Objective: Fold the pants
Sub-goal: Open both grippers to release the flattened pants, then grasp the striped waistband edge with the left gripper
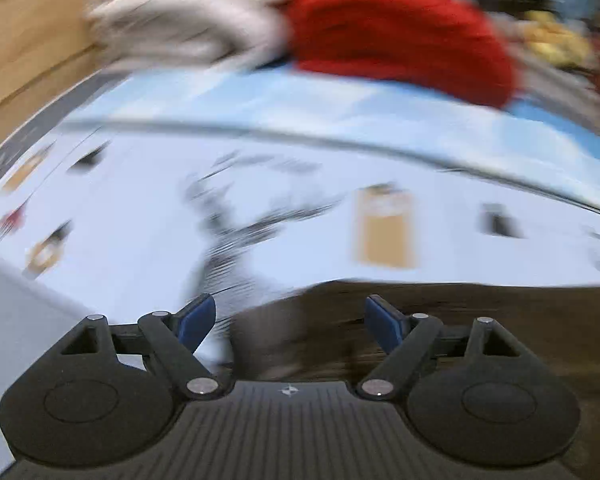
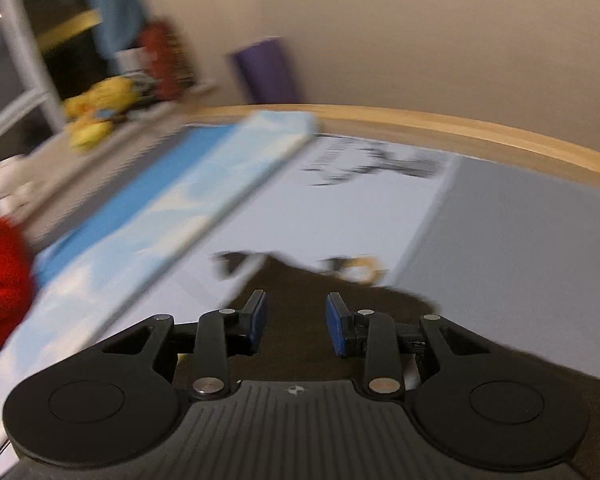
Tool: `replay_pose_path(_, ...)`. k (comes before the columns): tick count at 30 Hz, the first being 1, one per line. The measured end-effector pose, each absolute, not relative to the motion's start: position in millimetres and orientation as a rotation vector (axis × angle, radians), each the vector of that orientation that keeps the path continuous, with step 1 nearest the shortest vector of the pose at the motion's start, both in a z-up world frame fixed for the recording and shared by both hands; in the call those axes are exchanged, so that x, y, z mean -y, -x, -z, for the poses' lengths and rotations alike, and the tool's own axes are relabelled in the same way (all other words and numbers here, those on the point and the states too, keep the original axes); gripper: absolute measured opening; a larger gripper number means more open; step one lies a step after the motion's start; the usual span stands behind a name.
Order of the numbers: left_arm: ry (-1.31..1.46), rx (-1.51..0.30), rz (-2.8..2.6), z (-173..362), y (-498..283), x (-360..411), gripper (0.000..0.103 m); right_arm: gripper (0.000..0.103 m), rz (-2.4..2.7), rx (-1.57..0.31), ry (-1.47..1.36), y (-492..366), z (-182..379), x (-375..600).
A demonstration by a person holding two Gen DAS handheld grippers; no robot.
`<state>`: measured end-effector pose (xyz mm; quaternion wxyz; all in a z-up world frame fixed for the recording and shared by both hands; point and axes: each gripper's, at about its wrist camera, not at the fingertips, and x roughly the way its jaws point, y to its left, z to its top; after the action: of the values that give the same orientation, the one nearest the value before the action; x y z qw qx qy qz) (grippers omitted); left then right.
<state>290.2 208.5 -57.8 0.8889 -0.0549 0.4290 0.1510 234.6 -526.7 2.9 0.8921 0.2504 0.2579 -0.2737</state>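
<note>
On the pale printed sheet [image 1: 140,208], dark brown pants [image 2: 300,280] lie blurred beneath both spread, empty grippers: left gripper [image 1: 290,320], right gripper [image 2: 296,320].

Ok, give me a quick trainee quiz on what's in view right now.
1. True or false: the left gripper has its jaws shut.
2. The garment beside the beige pile is: A green, B red, C white.
3. What dark cloth lies under the right gripper?
Key: 1 false; 2 B; 3 the pants.
</note>
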Motion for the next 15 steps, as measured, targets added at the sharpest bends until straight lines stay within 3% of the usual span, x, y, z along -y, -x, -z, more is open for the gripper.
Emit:
replay_pose_path(4, 0.231, -0.998, -0.253, 91, -293, -236, 0.082, 0.035, 0.400, -0.545, -0.449, -226, -31, 478)
replay_pose_path(5, 0.239, -1.013, -0.205, 98, -295, -236, 0.049, 0.035, 0.363, -0.549, -0.436, -223, -35, 468)
replay_pose_path(6, 0.224, -1.013, -0.182, 100, -295, -235, 0.037, 0.035, 0.332, -0.553, -0.422, -221, -38, 460)
replay_pose_path(7, 0.217, -0.997, -0.186, 100, -295, -238, 0.034, 0.035, 0.302, -0.560, -0.405, -218, -40, 452)
replay_pose_path(9, 0.344, -0.910, -0.248, 90, -290, -257, 0.033, 0.035, 0.266, -0.570, -0.362, -211, -41, 438)
replay_pose_path(12, 0.285, -0.897, -0.309, 83, -292, -251, 0.036, 0.035, 0.243, -0.593, -0.301, -204, -37, 426)
replay_pose_path(15, 0.262, -0.955, -0.307, 80, -290, -249, 0.047, 0.035, 0.247, -0.623, -0.302, -198, -35, 425)
